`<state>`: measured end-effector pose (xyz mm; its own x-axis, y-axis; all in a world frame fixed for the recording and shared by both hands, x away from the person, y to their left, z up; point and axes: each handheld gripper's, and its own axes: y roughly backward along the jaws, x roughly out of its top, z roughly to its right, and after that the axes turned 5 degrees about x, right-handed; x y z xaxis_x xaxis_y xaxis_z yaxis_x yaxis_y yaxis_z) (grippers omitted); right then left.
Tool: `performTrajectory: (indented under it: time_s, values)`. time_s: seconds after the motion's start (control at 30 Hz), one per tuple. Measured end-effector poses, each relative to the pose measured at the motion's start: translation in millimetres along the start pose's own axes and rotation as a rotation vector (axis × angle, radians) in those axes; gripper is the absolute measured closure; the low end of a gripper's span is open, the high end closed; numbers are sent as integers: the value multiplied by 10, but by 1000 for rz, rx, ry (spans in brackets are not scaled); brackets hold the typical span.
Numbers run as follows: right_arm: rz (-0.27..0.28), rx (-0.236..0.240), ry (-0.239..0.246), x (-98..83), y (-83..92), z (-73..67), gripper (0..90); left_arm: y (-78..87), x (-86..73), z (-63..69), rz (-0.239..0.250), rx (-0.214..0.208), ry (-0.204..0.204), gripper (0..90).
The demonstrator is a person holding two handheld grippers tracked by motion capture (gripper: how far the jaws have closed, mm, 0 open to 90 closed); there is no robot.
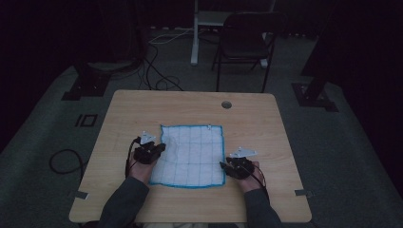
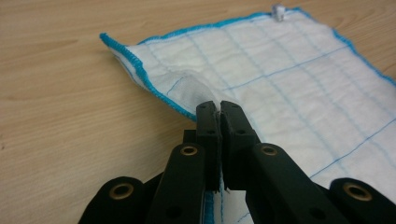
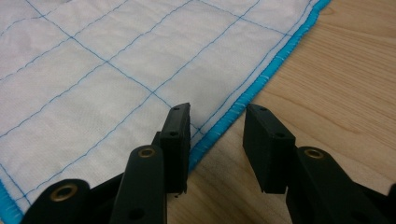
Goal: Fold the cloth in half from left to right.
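A wooden table (image 1: 142,102) carries a white cloth (image 1: 192,154) with blue grid lines, spread flat near its front middle. The left gripper (image 2: 218,112) is clamped on a raised fold at the cloth's left edge. The right gripper (image 3: 217,126) stands half open, its jaws straddling the cloth's blue hem, gripping nothing.

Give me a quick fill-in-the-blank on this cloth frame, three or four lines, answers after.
1. The left gripper is shut on the cloth's ____ edge.
2. The right gripper's jaws stand ____, straddling the cloth's hem.
3. The cloth is white with a ____ grid and hem.
4. The cloth lies on a ____ table.

Answers: left; open; blue; wooden
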<state>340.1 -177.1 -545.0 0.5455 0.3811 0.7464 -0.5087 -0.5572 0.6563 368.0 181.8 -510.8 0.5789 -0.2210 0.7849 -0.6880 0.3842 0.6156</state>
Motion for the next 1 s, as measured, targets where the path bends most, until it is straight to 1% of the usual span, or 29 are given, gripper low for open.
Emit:
performTrajectory:
  time_s: [0.07,0.23,0.37,0.5,0.7,0.9,1.0]
  values:
    - [0,-1,0,0,1,1,619,7,14,13,6,-4,1,878]
    - [0,-3,-4,-2,6,12,618,39,97,86,26,-33,-8,878]
    - [0,-4,-5,-2,6,12,618,47,144,110,31,-57,1,878]
    - [0,-4,-4,-2,5,13,618,62,189,117,40,-68,5,878]
    - [-1,-5,-2,-3,5,12,618,78,254,145,53,-75,-10,878]
    - [-1,-5,-3,-2,5,11,618,77,316,216,66,-93,-25,878]
    - [-1,-6,-2,-2,5,11,618,68,336,255,73,-105,-26,878]
